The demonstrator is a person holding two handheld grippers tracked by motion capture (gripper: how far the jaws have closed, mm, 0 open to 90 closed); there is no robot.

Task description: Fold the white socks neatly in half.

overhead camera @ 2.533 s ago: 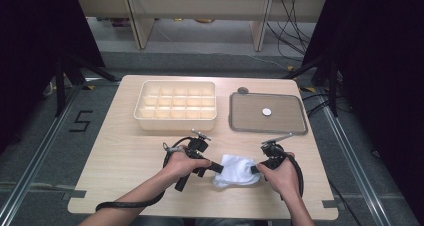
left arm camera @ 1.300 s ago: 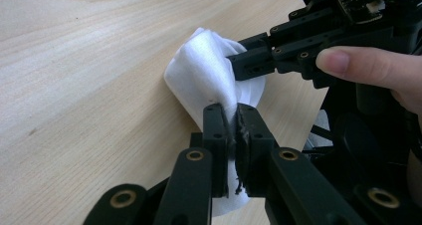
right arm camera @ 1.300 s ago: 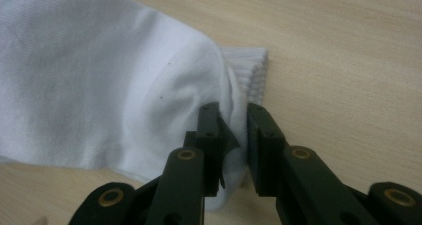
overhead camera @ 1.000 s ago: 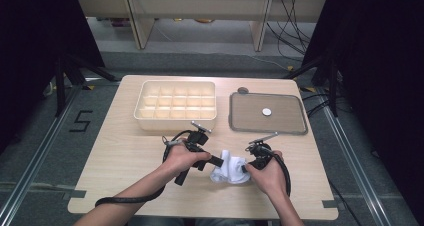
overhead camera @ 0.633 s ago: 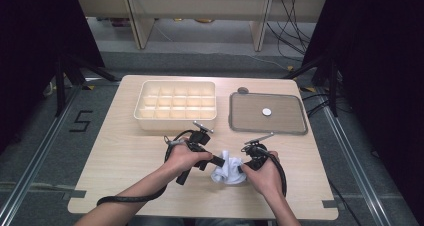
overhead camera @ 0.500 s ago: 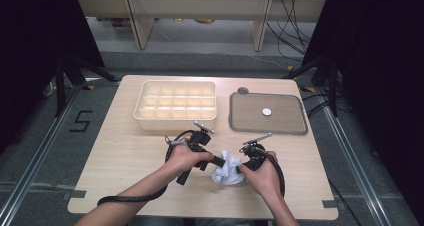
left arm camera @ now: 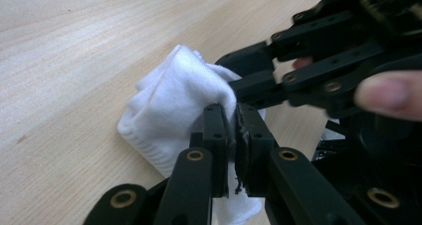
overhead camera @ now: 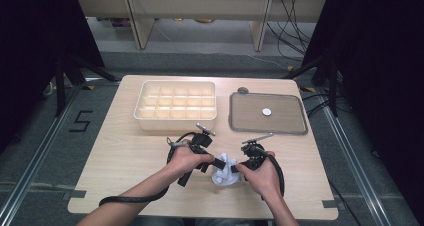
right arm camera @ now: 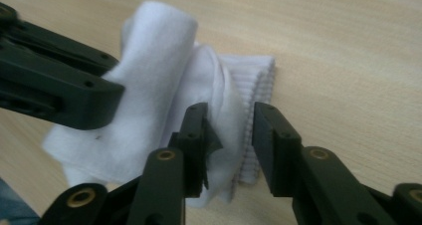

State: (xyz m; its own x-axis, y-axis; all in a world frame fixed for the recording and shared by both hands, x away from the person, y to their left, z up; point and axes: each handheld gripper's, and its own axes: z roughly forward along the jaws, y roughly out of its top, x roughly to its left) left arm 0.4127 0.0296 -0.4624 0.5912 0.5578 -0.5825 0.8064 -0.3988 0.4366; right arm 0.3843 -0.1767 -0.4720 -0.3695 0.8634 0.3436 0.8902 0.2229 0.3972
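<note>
A white sock [overhead camera: 224, 172] lies bunched up on the wooden table near its front edge, between my two grippers. My left gripper [overhead camera: 218, 163] comes in from the left and is shut on a fold of it. In the left gripper view the sock [left arm camera: 171, 100] is pinched between the closed pads of the left gripper [left arm camera: 231, 123]. My right gripper [overhead camera: 238, 167] meets the sock from the right. In the right gripper view the right gripper [right arm camera: 230, 120] has its jaws apart astride a thick fold of the sock [right arm camera: 159, 80], beside the ribbed cuff.
A cream compartment box [overhead camera: 175, 117] stands at the back of the table [overhead camera: 115, 156]. Right of it is a grey tray [overhead camera: 234, 121] holding a small white disc [overhead camera: 267, 112]. A small dark round thing [overhead camera: 243, 90] lies behind the tray.
The right hand has moved left toward the left gripper, and the sock has gone from spread out to a compact bunch between the two grippers.
</note>
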